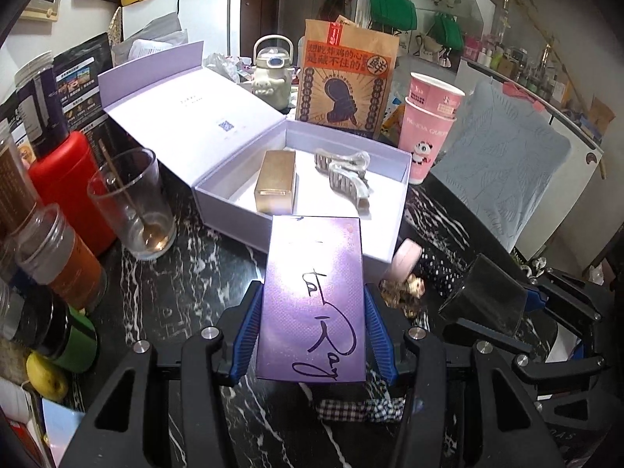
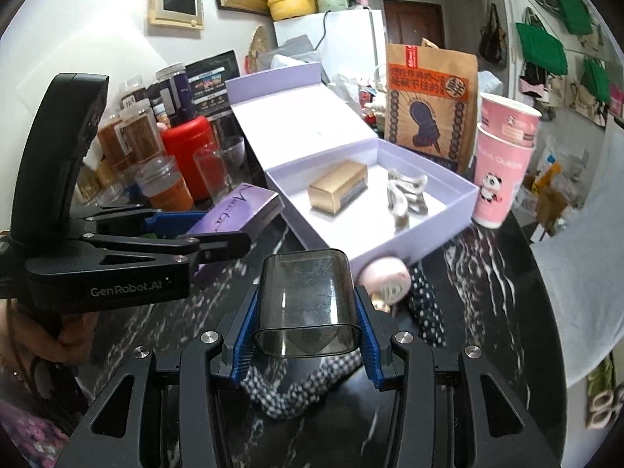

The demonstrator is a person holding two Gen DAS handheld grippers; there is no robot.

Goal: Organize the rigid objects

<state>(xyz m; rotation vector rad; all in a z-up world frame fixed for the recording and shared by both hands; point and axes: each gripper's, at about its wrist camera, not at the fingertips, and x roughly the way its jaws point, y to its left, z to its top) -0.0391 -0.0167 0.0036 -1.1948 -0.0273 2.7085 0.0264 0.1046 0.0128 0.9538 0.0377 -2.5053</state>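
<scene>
1. Left hand-held gripper [image 1: 312, 312]: its blue pads are clenched on the long sides of a flat purple box [image 1: 314, 296] with dark script on its lid, carried clear above the bench [image 1: 195, 273].
2. Right hand-held gripper [image 2: 306, 325]: clenched on a smoky translucent cap [image 2: 308, 304], an oval-mouthed sleeve with its opening toward the camera, also held above the bench.
3. Open lavender gift box [image 1: 304, 234]: it rests on the dark marbled bench just beyond both grippers, with its hinged lid laid back to the far left.
4. Contents of the gift box: a gold carton [image 1: 275, 181] lies on the left and a clear hair claw [image 1: 345, 173] on the right, slightly apart.
5. Near the gift box's near-right corner: a small pink round item [image 2: 384, 277] and polka-dot fabric [image 2: 427, 308].
6. Stacked pink paper cups [image 1: 427, 124]: standing just right of the gift box.
</scene>
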